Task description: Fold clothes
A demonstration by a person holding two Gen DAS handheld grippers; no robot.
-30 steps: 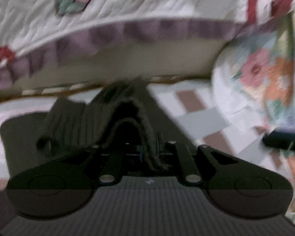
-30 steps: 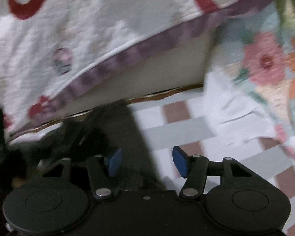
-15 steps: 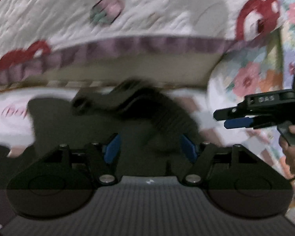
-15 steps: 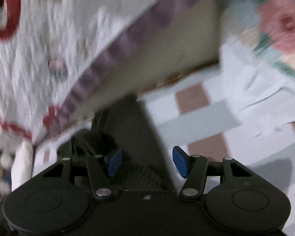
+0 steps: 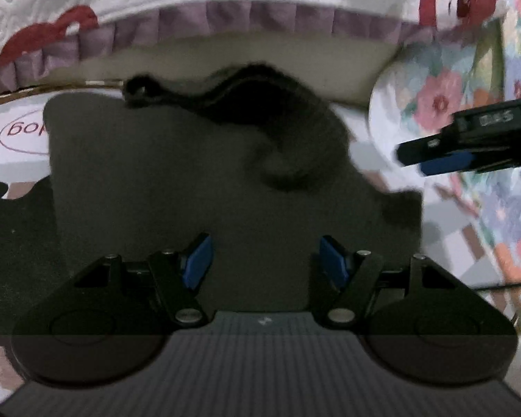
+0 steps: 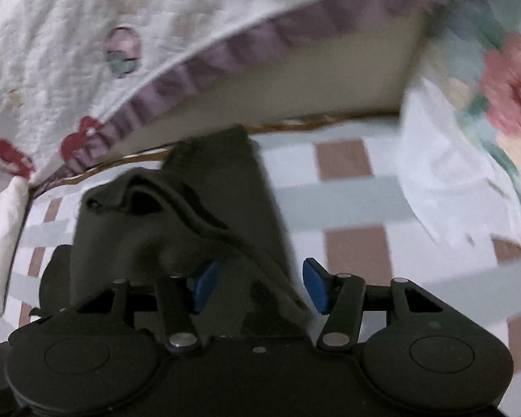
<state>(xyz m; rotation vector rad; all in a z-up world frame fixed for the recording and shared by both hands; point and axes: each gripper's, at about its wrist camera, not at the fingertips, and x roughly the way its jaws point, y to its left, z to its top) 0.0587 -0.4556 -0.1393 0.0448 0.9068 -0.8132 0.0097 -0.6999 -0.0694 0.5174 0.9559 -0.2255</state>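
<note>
Left wrist view: one dark garment [image 5: 191,180], two hand-held grippers, left [image 5: 263,260] and right [image 5: 444,160], each spread wide, empty.

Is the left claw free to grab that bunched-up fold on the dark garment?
Probably yes. The left claw is open, the bunched fold lies straight ahead on the dark garment, nothing between.

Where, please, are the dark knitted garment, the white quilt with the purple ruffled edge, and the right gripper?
Dark knitted garment [image 5: 191,180]: left wrist view, flat middle.
White quilt with purple ruffled edge [image 6: 69,52]: right wrist view, quilted top.
Right gripper [image 6: 258,283]: right wrist view, between its fingertips.
</note>
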